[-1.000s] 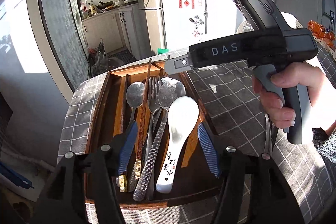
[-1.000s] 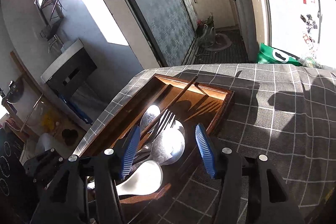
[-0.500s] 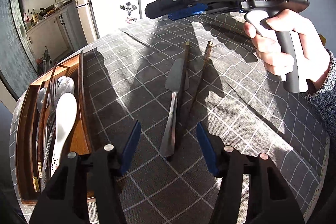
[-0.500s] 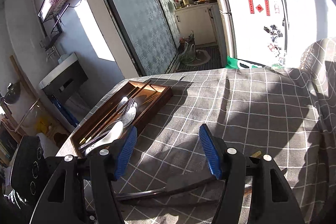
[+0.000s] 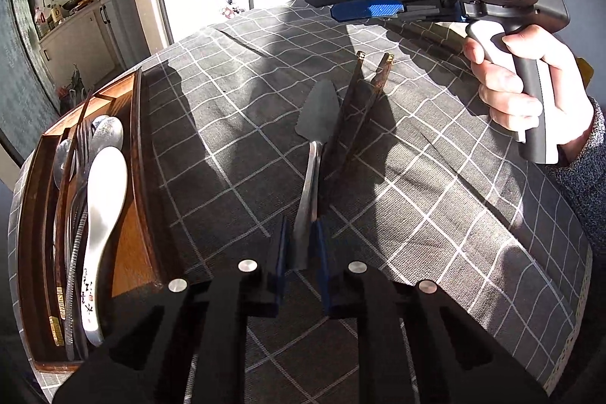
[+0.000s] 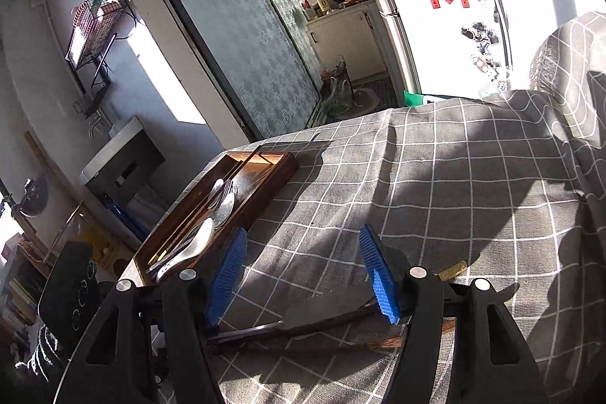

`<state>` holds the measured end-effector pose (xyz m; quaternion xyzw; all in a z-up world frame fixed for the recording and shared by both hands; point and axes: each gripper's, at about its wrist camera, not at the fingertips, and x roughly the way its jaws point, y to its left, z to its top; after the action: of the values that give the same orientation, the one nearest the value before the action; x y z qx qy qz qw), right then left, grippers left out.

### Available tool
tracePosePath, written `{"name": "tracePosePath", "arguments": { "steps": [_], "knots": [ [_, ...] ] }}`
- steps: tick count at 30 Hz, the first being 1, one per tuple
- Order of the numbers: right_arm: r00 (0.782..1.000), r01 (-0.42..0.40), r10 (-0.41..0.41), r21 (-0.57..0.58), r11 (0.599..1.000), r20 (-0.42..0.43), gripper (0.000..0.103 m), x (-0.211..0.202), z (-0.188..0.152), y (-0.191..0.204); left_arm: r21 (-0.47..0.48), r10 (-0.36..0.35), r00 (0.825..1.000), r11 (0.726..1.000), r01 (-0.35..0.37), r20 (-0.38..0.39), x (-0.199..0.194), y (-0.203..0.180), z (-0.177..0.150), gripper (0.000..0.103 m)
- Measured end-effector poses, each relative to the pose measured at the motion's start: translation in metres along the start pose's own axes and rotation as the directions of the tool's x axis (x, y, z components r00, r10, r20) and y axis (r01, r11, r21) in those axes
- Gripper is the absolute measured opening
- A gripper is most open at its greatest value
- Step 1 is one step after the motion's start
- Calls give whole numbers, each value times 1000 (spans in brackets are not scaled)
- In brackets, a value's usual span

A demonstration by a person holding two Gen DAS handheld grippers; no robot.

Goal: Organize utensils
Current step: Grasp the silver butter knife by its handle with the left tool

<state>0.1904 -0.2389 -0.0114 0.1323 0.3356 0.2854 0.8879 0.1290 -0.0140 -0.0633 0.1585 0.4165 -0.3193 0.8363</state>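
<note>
A flat metal server (image 5: pixel 316 116) lies on the grey checked cloth, with two dark chopsticks (image 5: pixel 363 101) beside its blade. My left gripper (image 5: pixel 301 252) is closing its jaws on the server's handle, and the blue pads touch the handle on both sides. A hand holds my right gripper (image 5: pixel 333 2) open above the far end of the chopsticks, nothing between its fingers. In the right wrist view that gripper (image 6: pixel 303 267) hangs over the server's blade (image 6: pixel 322 309). A wooden tray (image 5: pixel 125 233) at the left holds a white ceramic spoon (image 5: pixel 104 199), metal spoons, a fork and chopsticks.
The checked tablecloth (image 5: pixel 435 214) covers the whole table, and the tray (image 6: pixel 280 173) sits at its left edge. Beyond the table stand a fridge (image 6: pixel 435 6) and a kitchen counter. A covered chair back (image 6: pixel 568 55) rises at the far right.
The left gripper swung from over the tray to the server on the cloth and closed its jaws on the handle. The right gripper moved away from the tray, out over the cloth.
</note>
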Motion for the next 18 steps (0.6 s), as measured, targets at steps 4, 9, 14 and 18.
{"name": "tracePosePath", "arguments": {
  "steps": [4, 9, 14, 18],
  "knots": [
    [1000, 3, -3, 3, 1000, -9, 63, 2, -2, -2, 20, 2, 1000, 1000, -2, 1, -1, -3, 1, 15],
    [999, 17, -16, 24, 1000, -49, 63, 11, -3, 0, -5, 8, 999, 1000, -8, 34, -12, 0, 3, 15],
    [980, 8, 24, 162, 987, -195, 63, 43, -13, -6, -107, 3, 997, 994, 4, 73, -20, 17, 8, 15],
    [970, 9, 42, 209, 978, -240, 63, 53, -18, -4, -198, -16, 995, 980, 35, 94, -23, 31, 9, 15]
  ]
}}
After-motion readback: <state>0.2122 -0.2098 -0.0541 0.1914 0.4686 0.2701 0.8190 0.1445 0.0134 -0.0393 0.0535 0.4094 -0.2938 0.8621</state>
